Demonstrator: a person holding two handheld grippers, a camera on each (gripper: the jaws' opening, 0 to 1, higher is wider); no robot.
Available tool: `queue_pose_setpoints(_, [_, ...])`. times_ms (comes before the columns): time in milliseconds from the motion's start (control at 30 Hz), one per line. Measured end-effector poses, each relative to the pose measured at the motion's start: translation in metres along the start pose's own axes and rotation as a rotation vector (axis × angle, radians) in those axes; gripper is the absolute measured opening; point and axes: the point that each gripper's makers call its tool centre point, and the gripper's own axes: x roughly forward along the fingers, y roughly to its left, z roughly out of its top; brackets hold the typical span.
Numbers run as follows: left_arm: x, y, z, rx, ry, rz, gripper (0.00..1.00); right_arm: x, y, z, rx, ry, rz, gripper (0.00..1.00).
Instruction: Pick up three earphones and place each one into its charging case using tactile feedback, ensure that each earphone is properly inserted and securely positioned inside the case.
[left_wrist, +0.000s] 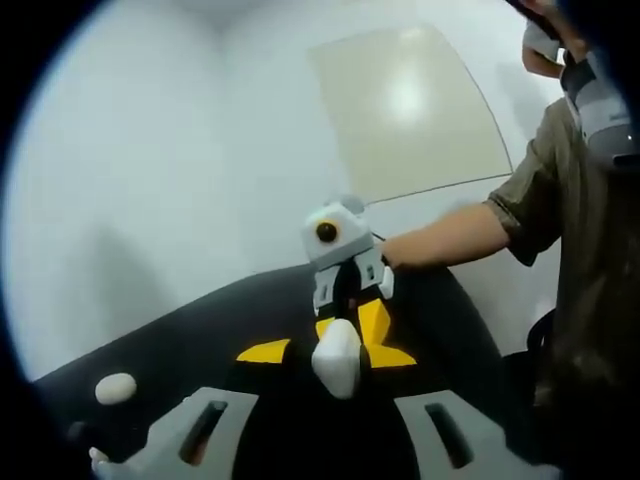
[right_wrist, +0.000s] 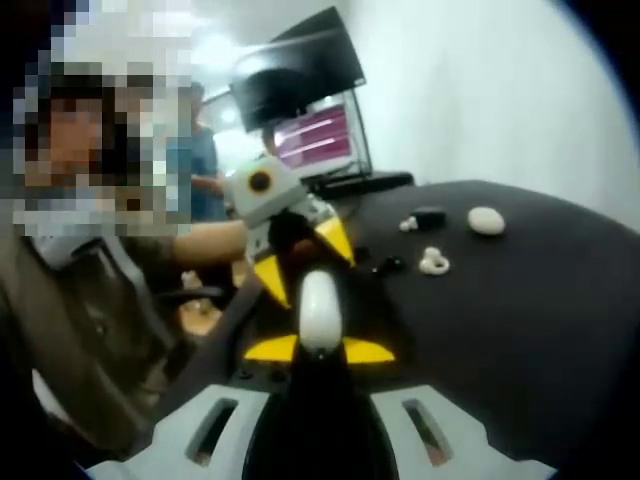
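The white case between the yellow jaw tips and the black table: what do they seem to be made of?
The white case looks like smooth glossy plastic, with a soft sheen on its rounded shell. The black table looks matte, perhaps covered with cloth or a mat, since it gives almost no reflection; I cannot tell which.

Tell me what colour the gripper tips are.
Yellow: the tips show best in the right gripper view, beside the white case.
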Motion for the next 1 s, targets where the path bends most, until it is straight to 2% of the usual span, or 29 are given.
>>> queue_pose_setpoints(67, [0.001, 0.0, -0.003, -0.011, 0.017, -0.007, 0.24, 0.0, 0.0, 0.0, -0.003, 0.0, 0.001, 0.17])
queue_pose_setpoints(433, [0.001, 0.004, -0.005, -0.028, 0.026, 0.002, 0.24, 0.0, -0.001, 0.0, -0.011, 0.0, -0.002, 0.17])
queue_pose_setpoints(600, [-0.003, 0.008, 0.002, -0.096, -0.009, -0.015, 0.25, 0.002, 0.0, 0.001, -0.003, 0.0, 0.0, 0.17])
queue_pose_setpoints(667, [-0.006, 0.01, 0.01, -0.11, -0.034, 0.004, 0.25, 0.002, 0.001, 0.001, -0.004, -0.001, 0.001, 0.17])
queue_pose_setpoints(767, [-0.013, 0.019, 0.015, -0.045, -0.035, 0.056, 0.26, 0.002, 0.001, 0.001, -0.004, -0.001, 0.005, 0.17])
queue_pose_setpoints(867, [-0.023, 0.024, 0.011, 0.04, 0.031, 0.103, 0.28, 0.002, 0.0, 0.001, -0.001, -0.001, 0.007, 0.17])
queue_pose_setpoints(1000, [-0.029, 0.014, 0.018, 0.056, 0.02, 0.099, 0.31, 0.002, 0.0, 0.002, -0.005, -0.001, 0.004, 0.17])
